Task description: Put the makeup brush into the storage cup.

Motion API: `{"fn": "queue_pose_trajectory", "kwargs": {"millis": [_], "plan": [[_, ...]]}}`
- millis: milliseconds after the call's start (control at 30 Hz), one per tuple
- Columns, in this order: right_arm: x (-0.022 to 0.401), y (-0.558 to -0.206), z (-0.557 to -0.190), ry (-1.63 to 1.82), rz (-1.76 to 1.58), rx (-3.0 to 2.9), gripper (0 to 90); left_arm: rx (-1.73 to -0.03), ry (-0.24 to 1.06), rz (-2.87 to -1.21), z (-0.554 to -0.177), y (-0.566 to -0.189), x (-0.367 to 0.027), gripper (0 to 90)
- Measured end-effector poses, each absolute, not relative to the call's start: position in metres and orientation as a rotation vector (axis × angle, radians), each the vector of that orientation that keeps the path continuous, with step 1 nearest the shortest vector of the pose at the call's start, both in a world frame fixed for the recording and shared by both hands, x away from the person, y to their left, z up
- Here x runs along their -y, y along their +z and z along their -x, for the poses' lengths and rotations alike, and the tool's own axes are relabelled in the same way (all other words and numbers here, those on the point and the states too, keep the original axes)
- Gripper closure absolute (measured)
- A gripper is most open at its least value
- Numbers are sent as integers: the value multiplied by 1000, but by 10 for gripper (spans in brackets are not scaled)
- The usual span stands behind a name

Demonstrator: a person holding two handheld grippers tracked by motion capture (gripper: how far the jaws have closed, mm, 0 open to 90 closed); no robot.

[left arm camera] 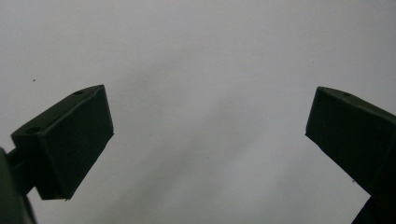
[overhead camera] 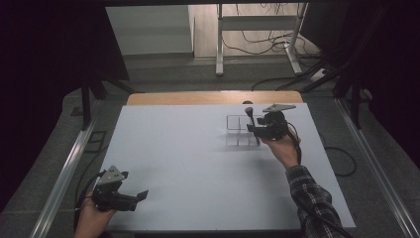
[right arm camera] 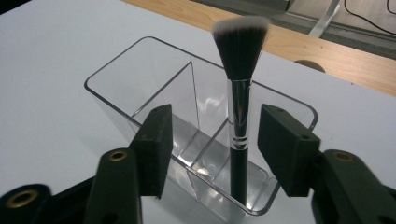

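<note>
High view: the right gripper sits at the clear organizer, right of centre; the left gripper rests lower left, released.

Right gripper view: fingers released; the brush stands upright in the organizer's near-right compartment, centre frame.

Left gripper view: fingers spread over bare tabletop.

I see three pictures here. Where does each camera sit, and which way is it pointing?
High view: above the person's side, looking forward and down on the white table; both hands show with the left gripper and right gripper.
Left gripper view: rides the left gripper, facing bare table between its spread black fingers.
Right gripper view: rides the right gripper, facing the clear organizer and makeup brush standing in it, between open fingers.
Shared: the high and right gripper views both show organizer and brush.
</note>
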State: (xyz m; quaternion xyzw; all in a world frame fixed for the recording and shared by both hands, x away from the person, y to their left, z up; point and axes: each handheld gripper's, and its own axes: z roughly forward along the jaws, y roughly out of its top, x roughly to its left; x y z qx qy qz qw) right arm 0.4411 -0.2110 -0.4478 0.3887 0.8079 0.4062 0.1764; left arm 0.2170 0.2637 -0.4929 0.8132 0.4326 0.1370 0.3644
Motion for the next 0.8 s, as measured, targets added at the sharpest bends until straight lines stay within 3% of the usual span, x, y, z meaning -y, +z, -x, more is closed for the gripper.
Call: {"fn": "queue_pose_trajectory", "kwargs": {"millis": [267,800], "plan": [[209,-445,-440,1171,-1100,-2304,278,-1115,354,-2092,-217,-493,-264,13],[207,-439,-430,1165,-1098,-2334,173,-1112,356,-2087,-216,-492,-264,12]]}}
